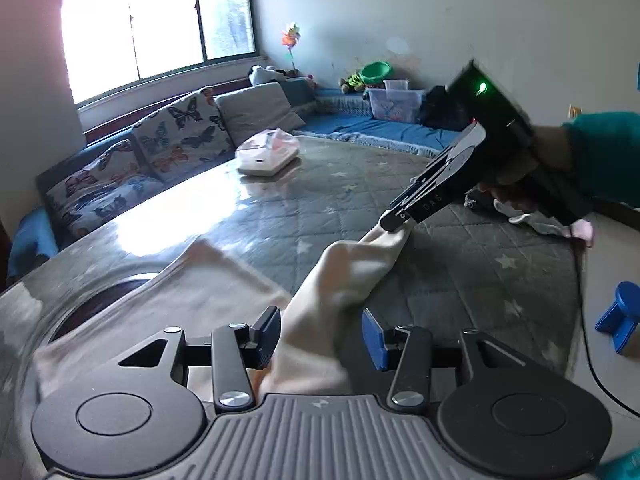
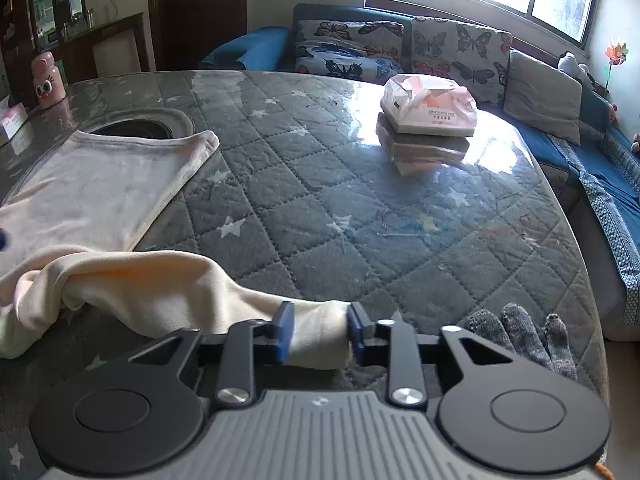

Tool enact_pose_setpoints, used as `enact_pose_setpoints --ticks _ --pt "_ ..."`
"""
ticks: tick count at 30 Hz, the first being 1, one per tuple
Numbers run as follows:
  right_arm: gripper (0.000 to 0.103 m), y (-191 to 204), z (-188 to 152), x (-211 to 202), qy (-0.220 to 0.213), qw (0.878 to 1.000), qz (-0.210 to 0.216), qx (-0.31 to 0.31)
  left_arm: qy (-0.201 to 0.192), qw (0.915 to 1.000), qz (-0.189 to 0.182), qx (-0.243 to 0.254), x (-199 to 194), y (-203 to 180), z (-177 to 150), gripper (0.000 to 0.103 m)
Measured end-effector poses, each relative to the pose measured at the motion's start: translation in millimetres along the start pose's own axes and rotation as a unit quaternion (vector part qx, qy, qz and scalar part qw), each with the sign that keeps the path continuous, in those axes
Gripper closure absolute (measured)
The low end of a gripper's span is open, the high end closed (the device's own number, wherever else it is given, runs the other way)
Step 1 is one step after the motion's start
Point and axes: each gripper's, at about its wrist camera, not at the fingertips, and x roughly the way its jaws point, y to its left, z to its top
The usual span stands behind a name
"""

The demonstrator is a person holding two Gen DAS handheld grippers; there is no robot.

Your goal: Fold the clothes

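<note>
Cream garment (image 2: 100,200), soft fleece-like top, lies on the table (image 2: 360,240) toward its left side. Body panel spread flat, hem edge straight, one corner reaching the round dark opening (image 2: 136,128) in the table cover. One sleeve (image 2: 180,288) drawn out across the front of the table, bunched and rolled where it meets the body.

Right gripper (image 2: 318,334): jaws narrowed on the sleeve's cuff end, both blue pads against the cloth — held. From the left wrist view the sleeve rises off the table in a taut line to that gripper.

Left gripper (image 1: 322,338): jaws about half open; sleeve cloth runs between them, touching the left pad only, with a clear gap at the right pad. Not gripping.

Progress, as a judgement: early. Body is laid out flat, which looks like the preparation done. No fold visible in the body panel; the sleeve is lifted but not yet laid over. The other sleeve cannot be made out. Sleeve fold-in and the body folds all seem left to do.

Other clothing: grey knitted gloves (image 2: 520,336) at the table's near right edge, untouched.

Writing: "DAS" in pale letters on the right gripper's arm in the left wrist view. Tissue pack (image 2: 430,106) on the table carries a line of small print on its side, too small to read with certainty. No label seen on the garment.
</note>
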Motion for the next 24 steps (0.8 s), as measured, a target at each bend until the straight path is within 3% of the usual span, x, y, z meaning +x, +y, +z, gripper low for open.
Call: enact_pose_setpoints --ticks 4,10,13,17,22,24 --pt "0.082 -2 1 1 0.004 1.0 -0.003 0.004 0.016 0.9989 0.036 0.024 29 -12 5 0.054" --pt "0.079 -13 -1 8 0.014 0.999 0.019 0.03 0.038 0.9987 0.035 0.001 42 -4 3 0.056" --pt "0.082 -12 -1 9 0.007 1.0 0.022 0.016 0.046 0.9986 0.02 -0.014 46 2 2 0.082" --pt "0.096 -8 5 4 -0.013 1.0 0.011 -0.006 0.026 0.9995 0.013 -0.007 39 0 1 0.093" --pt "0.099 -10 12 -24 -0.091 0.996 -0.014 -0.007 -0.017 0.9998 0.012 0.003 20 -11 -3 0.093" --pt "0.099 -17 11 -27 -0.081 0.997 0.001 0.02 -0.021 0.9996 0.012 0.013 16 -15 -5 0.093"
